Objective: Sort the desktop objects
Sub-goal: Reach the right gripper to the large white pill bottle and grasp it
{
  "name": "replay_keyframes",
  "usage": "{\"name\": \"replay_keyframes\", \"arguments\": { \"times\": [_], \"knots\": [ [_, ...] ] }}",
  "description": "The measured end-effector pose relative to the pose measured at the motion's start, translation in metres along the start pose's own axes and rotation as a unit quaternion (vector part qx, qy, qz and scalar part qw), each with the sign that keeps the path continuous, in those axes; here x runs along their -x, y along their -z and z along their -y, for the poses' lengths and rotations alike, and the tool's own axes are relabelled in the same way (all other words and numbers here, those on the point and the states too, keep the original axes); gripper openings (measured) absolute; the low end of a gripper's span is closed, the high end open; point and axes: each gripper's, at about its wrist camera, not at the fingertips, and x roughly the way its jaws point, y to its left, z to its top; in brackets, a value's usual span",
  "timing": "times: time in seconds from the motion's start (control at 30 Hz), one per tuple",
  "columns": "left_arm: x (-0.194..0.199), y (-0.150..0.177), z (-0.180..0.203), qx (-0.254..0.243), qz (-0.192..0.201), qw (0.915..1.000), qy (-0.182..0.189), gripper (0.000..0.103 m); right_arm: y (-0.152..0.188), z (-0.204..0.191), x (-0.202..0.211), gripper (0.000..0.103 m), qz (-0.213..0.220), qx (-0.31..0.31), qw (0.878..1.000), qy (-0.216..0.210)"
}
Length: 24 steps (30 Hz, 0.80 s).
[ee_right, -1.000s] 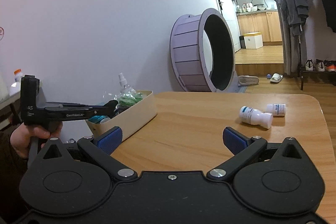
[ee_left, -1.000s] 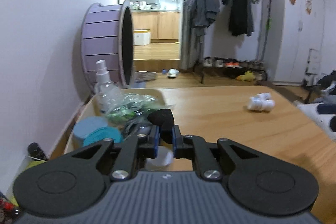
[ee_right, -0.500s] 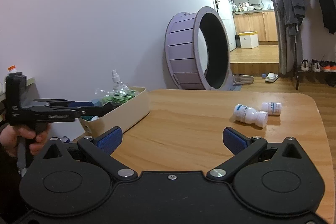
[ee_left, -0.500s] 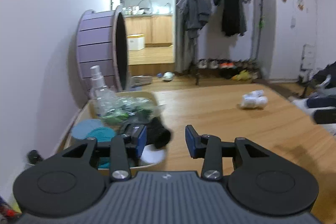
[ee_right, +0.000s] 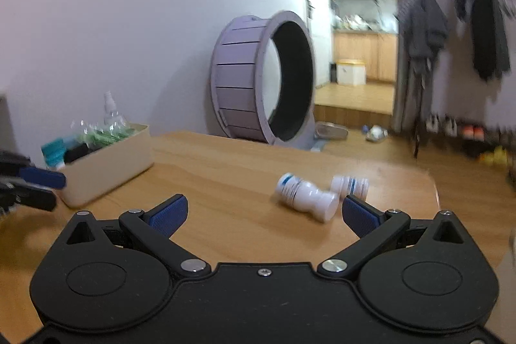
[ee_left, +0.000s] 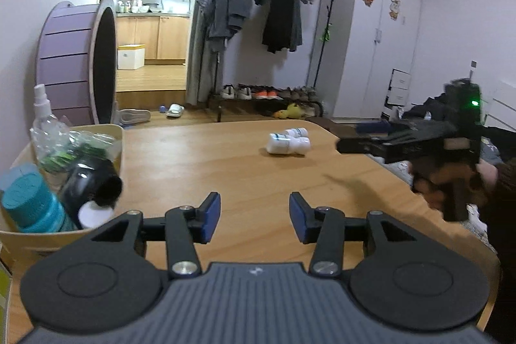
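Two white bottles [ee_left: 287, 142] [ee_right: 306, 196] lie on their sides, touching, on the wooden table [ee_left: 206, 170]. My right gripper [ee_right: 262, 213] is open and low over the table, the nearer bottle just ahead of its right finger. My left gripper [ee_left: 254, 216] is open and empty, right of the beige bin [ee_left: 117, 134] [ee_right: 106, 165]. In the bin lie a black bottle [ee_left: 92, 179], a teal-capped jar [ee_left: 30, 203], a clear spray bottle [ee_left: 43, 118] and a bag with green contents [ee_left: 72, 147]. The right gripper's body and the hand holding it show in the left wrist view [ee_left: 448, 157].
A purple wheel [ee_right: 261, 79] stands on the floor beyond the table's far edge. A clothes rack [ee_left: 277, 31] and shoes [ee_left: 267, 94] are farther back. The table's rounded right corner [ee_right: 430, 182] lies just past the bottles.
My left gripper opened and dropped the black bottle into the bin, then swung right over the table. My right gripper moved forward toward the two white bottles.
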Motion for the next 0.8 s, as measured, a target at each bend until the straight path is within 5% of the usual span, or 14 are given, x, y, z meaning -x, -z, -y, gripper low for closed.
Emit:
{"name": "replay_keyframes", "arguments": {
  "times": [0.33, 0.57, 0.8],
  "knots": [
    [-0.007, 0.006, -0.011, 0.023, 0.004, 0.9996, -0.012, 0.046, -0.009, 0.035, -0.052, 0.098, -0.043, 0.027, 0.998, -0.027],
    [-0.015, 0.009, -0.017, 0.033, -0.006, 0.9993, -0.014, 0.046, -0.002, 0.047, -0.086, 0.078, -0.067, 0.045, 0.996, -0.041],
    [-0.019, 0.011, -0.015, 0.024, -0.015, 0.9996, -0.009, 0.046, -0.003, 0.056, -0.095, 0.07, -0.081, 0.037, 0.995, -0.051]
  ]
}}
